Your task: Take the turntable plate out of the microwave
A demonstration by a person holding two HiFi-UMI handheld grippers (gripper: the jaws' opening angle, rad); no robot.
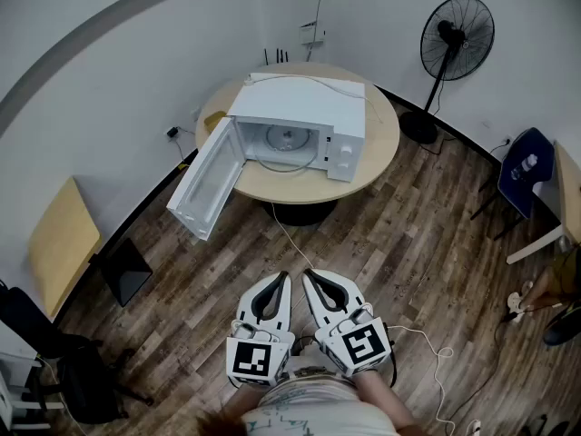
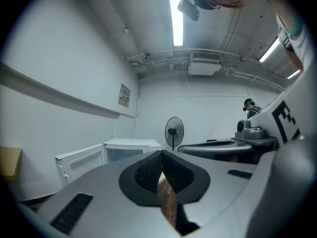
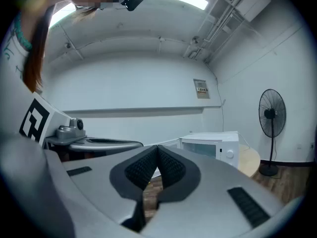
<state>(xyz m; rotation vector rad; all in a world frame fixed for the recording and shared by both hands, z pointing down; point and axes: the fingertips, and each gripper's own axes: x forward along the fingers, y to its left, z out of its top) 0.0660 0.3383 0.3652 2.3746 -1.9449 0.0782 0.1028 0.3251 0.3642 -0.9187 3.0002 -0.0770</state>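
At the far left a tan board [image 1: 62,243] leans by the curved wall. Next comes the microwave's door [image 1: 207,189], swung wide out to the left and hanging past the edge of the round table [image 1: 386,139]. The white microwave [image 1: 304,107] stands on that table, its cavity facing the person. The turntable plate [image 1: 289,140] lies flat inside the cavity, on its floor. A thin cable [image 1: 289,236] runs from the table's front edge down across the wooden floor [image 1: 408,243] toward the person. Low in the head view, well apart from the table, the left gripper [image 1: 285,278] and the right gripper [image 1: 308,274] are held level and side by side over the floor, their tips just beside each other and aimed at the microwave. The left gripper's fingers [image 2: 146,174] are pressed together at the tips with nothing between them. The right gripper's fingers [image 3: 141,168] are likewise closed tip to tip and empty. Right of the table a black standing fan [image 1: 457,39] stands against the wall, and farther right a blue chair [image 1: 526,166] sits near the frame's edge.
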